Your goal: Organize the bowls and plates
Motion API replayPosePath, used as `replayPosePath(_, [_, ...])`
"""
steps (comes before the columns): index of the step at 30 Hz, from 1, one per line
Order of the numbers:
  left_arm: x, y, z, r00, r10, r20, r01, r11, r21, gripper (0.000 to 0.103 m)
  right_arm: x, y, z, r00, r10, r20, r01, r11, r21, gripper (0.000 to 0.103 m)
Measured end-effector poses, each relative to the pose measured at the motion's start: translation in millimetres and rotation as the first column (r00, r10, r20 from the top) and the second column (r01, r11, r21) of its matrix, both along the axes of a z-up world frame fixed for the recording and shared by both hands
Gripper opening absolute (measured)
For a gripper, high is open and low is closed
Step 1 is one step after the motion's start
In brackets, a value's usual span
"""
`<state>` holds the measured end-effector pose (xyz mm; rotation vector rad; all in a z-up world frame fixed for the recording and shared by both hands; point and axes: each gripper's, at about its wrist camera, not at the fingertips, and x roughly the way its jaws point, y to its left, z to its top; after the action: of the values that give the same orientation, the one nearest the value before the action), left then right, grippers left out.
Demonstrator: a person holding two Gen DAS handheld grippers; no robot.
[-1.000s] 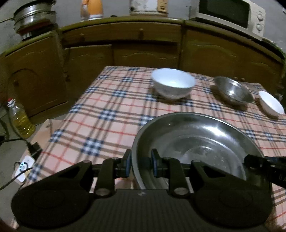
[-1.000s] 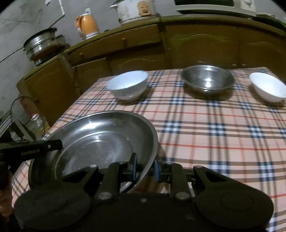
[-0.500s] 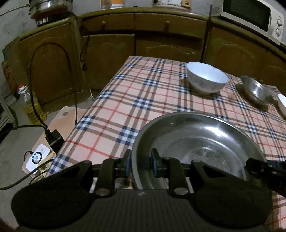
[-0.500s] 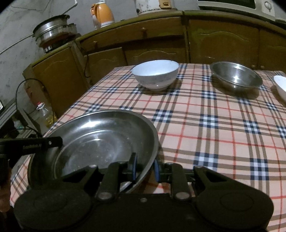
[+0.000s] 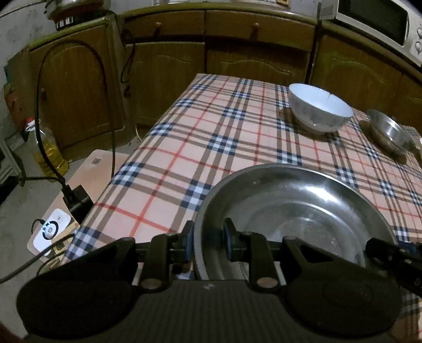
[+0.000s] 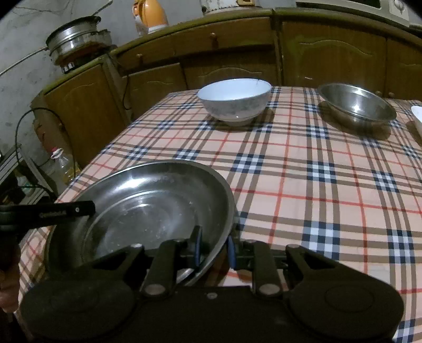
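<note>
A wide steel basin (image 5: 295, 211) (image 6: 147, 208) is at the near left corner of the plaid table (image 5: 237, 137); whether it rests on the cloth or is held just above it I cannot tell. My left gripper (image 5: 208, 242) is shut on its left rim. On the opposite, right rim my right gripper (image 6: 213, 249) is clamped too. Each gripper's black body shows at the edge of the other's view. Farther back stand a large white bowl (image 5: 319, 108) (image 6: 234, 101), a smaller steel bowl (image 5: 390, 134) (image 6: 356, 108) and, at the far right edge, a small white bowl (image 6: 417, 116).
Brown cabinets (image 5: 211, 58) run behind and left of the table. On the floor at left are an oil bottle (image 5: 47, 150), a power strip with a plug (image 5: 52, 229) and cables. A metal pot (image 6: 76, 37) and an orange kettle (image 6: 150, 13) stand on the counter.
Both grippers, still clamped on the basin, have carried it leftward and lower, toward the table's near left corner. The bowls behind now sit farther right in both views.
</note>
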<state>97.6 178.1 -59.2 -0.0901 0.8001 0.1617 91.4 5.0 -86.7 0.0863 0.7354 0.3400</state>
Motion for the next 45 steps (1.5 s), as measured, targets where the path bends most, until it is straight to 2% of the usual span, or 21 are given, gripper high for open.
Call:
replayPosePath(6, [0, 3, -4, 1.0, 0.015, -0.003, -0.015, 1.0, -0.027, 0.024, 3, -2, -4, 1.0, -0.004, -0.03, 0.005, 1.0, 0.017, 0.026])
replayPosePath(7, [0, 3, -5, 1.0, 0.013, -0.005, -0.013, 1.0, -0.023, 0.025, 4, -2, -5, 0.999, -0.008, -0.043, 0.009, 1.0, 0.018, 0.027])
replayPosePath(8, [0, 2, -4, 1.0, 0.009, 0.001, -0.009, 1.0, -0.023, 0.03, 4, -3, -5, 0.999, -0.014, -0.051, 0.015, 1.0, 0.011, 0.028])
replayPosePath(13, [-3, 7, -1, 0.999, 0.054, 0.002, -0.054, 0.998, -0.028, 0.033, 3, -14, 0, 0.998, -0.057, -0.027, 0.058, 0.998, 0.003, 0.031])
replayPosePath(15, [-6, 6, 5, 0.998, 0.059, 0.013, -0.059, 0.998, -0.023, 0.039, 2, -19, 4, 0.998, -0.056, -0.019, 0.056, 0.998, 0.008, 0.033])
replayPosePath(19, [-11, -2, 18, 0.998, 0.059, 0.026, -0.059, 0.998, -0.001, 0.041, -2, -25, 15, 0.999, -0.037, 0.016, 0.037, 0.999, -0.023, 0.034])
replayPosePath(21, [-13, -9, 26, 0.998, 0.06, 0.034, -0.059, 0.998, -0.005, 0.043, -3, -30, 21, 0.999, -0.034, 0.026, 0.035, 0.999, -0.023, 0.039])
replayPosePath(23, [-13, -20, 32, 0.998, 0.049, 0.033, -0.049, 0.999, -0.012, 0.043, -4, -40, 28, 0.999, -0.032, 0.034, 0.032, 0.999, -0.015, 0.043])
replayPosePath(26, [-12, -45, 40, 1.0, -0.002, 0.031, 0.002, 1.0, -0.002, 0.043, -5, -58, 37, 0.998, -0.04, 0.056, 0.042, 0.999, -0.032, 0.044])
replayPosePath(33, [1, -111, 56, 0.99, -0.125, 0.059, 0.127, 0.992, -0.019, 0.048, 5, -124, 55, 0.988, -0.133, 0.073, 0.137, 0.99, -0.043, 0.049])
replayPosePath(40, [36, -163, 62, 0.976, -0.206, 0.068, 0.209, 0.977, -0.032, 0.051, 27, -186, 65, 0.974, -0.213, 0.075, 0.216, 0.975, -0.041, 0.051])
replayPosePath(45, [75, -188, 61, 0.972, -0.225, 0.066, 0.228, 0.973, -0.04, 0.051, 62, -221, 72, 0.967, -0.245, 0.076, 0.248, 0.968, -0.032, 0.053])
